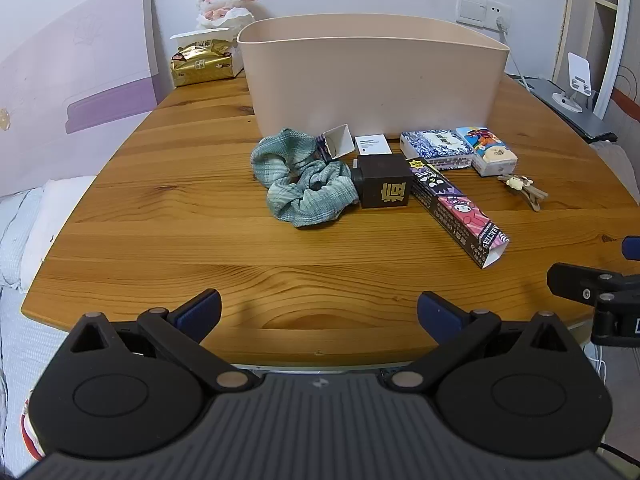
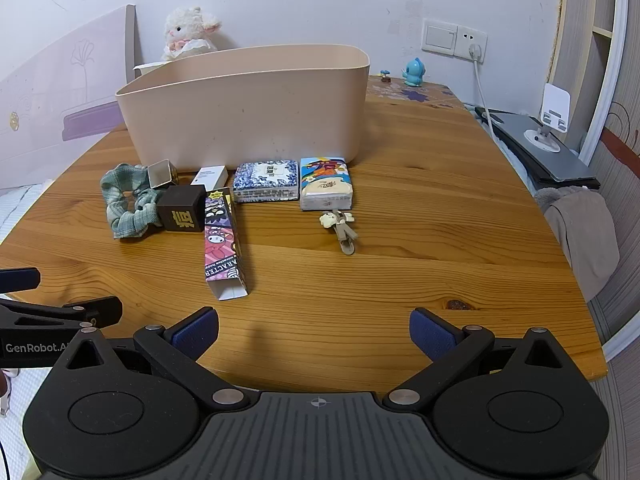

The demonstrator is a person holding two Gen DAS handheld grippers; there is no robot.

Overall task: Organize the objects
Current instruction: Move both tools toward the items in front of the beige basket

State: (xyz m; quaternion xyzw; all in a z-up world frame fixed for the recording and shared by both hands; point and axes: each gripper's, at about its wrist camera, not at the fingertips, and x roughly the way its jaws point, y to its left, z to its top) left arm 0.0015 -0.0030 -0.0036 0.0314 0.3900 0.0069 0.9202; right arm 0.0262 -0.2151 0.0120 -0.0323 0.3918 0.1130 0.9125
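Note:
A beige bin [image 1: 372, 76] [image 2: 248, 108] stands on the wooden table [image 1: 160, 232] [image 2: 440, 240]. In front of it lie a green scrunchie [image 1: 304, 184] [image 2: 128, 204], a small open white box [image 1: 338, 142] [image 2: 162, 173], a white card box [image 1: 372, 146] [image 2: 210, 176], a dark cube [image 1: 384, 186] [image 2: 182, 213], a long cartoon carton [image 1: 456, 210] [image 2: 222, 240], a blue patterned tissue pack [image 1: 434, 148] [image 2: 266, 180], a colourful tissue pack [image 1: 486, 150] [image 2: 326, 184] and a beige hair clip [image 1: 522, 188] [image 2: 340, 228]. My left gripper [image 1: 319, 312] and right gripper [image 2: 314, 330] are open and empty at the table's near edge.
A plush lamb [image 1: 224, 0] [image 2: 188, 32] and gold tissue pack [image 1: 202, 64] sit behind the bin. A blue figurine [image 2: 414, 72] stands at the far right corner. A phone stand [image 2: 550, 120] sits on a grey shelf right of the table. A bed lies left.

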